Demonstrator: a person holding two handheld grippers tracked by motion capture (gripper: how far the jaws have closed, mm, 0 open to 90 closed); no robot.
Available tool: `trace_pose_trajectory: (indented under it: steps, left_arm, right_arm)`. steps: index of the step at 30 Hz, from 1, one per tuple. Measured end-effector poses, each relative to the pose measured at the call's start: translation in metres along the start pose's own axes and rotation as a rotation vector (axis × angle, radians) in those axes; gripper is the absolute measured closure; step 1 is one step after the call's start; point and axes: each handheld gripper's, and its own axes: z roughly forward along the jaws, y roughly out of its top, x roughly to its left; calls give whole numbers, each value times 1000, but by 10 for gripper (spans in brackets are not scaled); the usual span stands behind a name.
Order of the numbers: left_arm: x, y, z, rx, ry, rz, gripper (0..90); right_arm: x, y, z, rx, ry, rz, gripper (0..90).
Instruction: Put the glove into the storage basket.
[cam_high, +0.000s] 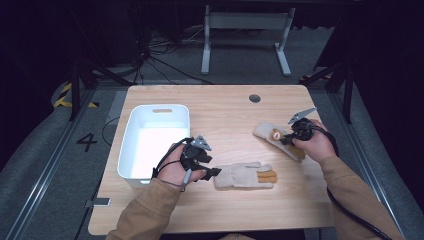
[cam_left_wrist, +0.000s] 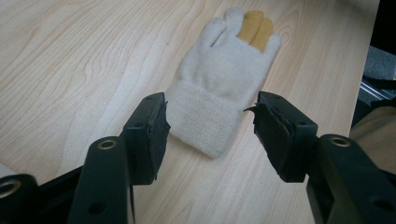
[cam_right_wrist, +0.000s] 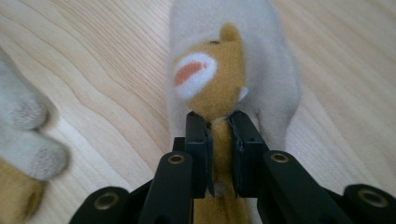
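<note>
Two cream knit gloves with tan fingers lie on the wooden table (cam_high: 225, 107). The near glove (cam_high: 245, 176) (cam_left_wrist: 224, 79) lies flat, cuff toward my left gripper (cam_high: 216, 173) (cam_left_wrist: 210, 128). That gripper is open, its jaws either side of the cuff without pinching it. The far glove (cam_high: 272, 136) (cam_right_wrist: 275, 70) lies at the right and carries a tan plush patch (cam_right_wrist: 210, 84) with a white and pink spot. My right gripper (cam_high: 284, 140) (cam_right_wrist: 220, 135) is shut on the lower end of that tan patch, low over the table.
A white plastic bin (cam_high: 131, 131) with nothing in it stands at the left, just beyond my left hand. A round cable hole (cam_high: 254, 98) sits near the table's far edge. Cream and tan glove fingertips (cam_right_wrist: 28, 135) show at the left of the right gripper view.
</note>
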Motion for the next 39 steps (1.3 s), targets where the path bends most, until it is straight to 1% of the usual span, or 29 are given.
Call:
trace_pose_trajectory:
  steps: [1,4,5,6,7,8,9,11,12,14,15,16,18,20,21,22,26,27,28,29,31,32,35,36,38,39]
  left_arm:
    - [0,0,0,0,0,0,449]
    - [0,0,0,5,1,0,449]
    - [0,0,1,6,-1,2,449]
    - [0,1,2,4,-4,-2,449]
    - [0,1,2,4,-4,-2,449]
    - [0,1,2,6,-4,0,449]
    - [0,1,2,6,-5,0,449]
    - [0,1,2,7,-6,1,449]
    - [0,1,2,7,-5,1,449]
    - [-1,1,2,5,-6,0,449]
    - [-1,1,2,5,-6,0,449]
    - [-1,1,2,4,-5,-1,449]
    - [-1,1,1,3,-5,-3,449]
    - [-1,0,1,4,-3,-2,449]
    - [-1,0,1,4,-3,-2,449]
    - [-1,0,1,3,-2,-3,449]
    - [-2,0,0,4,-4,-1,448]
    - [-2,0,0,4,-4,-1,448]
    - [-2,0,0,7,-6,0,448]
    - [-2,0,0,6,-6,0,448]
    - [-3,0,-1,3,-4,-3,448]
    - [-3,0,-1,3,-4,-3,447]
    - [-3,-1,-1,3,-5,-6,446]
    - [-3,-2,-2,2,-4,-6,445]
    - [-3,-2,-2,1,-2,-8,443]
    - [-3,-2,-2,1,-2,-8,442]
  right_arm:
    - [0,0,0,0,0,0,798]
    - [4,6,-13,-21,-2,-21,799]
    - [4,6,-13,-21,-2,-21,799]
    - [7,8,-18,-28,0,-37,799]
    - [7,8,-18,-28,0,-37,799]
    - [11,11,-24,-35,2,-48,800]
    - [11,11,-24,-35,2,-48,800]
    - [17,15,-32,-49,9,-80,799]
    - [17,15,-32,-49,9,-80,799]
    - [26,18,-40,-56,19,-101,799]
    - [26,18,-40,-56,19,-101,799]
    - [32,21,-45,-60,25,-124,799]
    - [34,22,-46,-63,28,-131,799]
    - [44,26,-52,-71,47,-168,798]
    - [44,26,-52,-71,47,-168,798]
    - [51,28,-55,-74,60,-181,798]
    - [63,32,-58,-79,84,-226,798]
    - [63,32,-58,-79,84,-226,798]
    - [66,33,-59,-83,93,-235,798]
    - [73,35,-59,-83,111,-252,798]
    - [78,37,-60,-82,125,-272,797]
    - [78,37,-60,-82,125,-272,797]
    - [90,38,-59,-83,165,-301,797]
    - [92,39,-58,-84,170,-299,796]
    - [96,38,-56,-82,191,-312,796]
    - [96,38,-56,-82,191,-312,796]
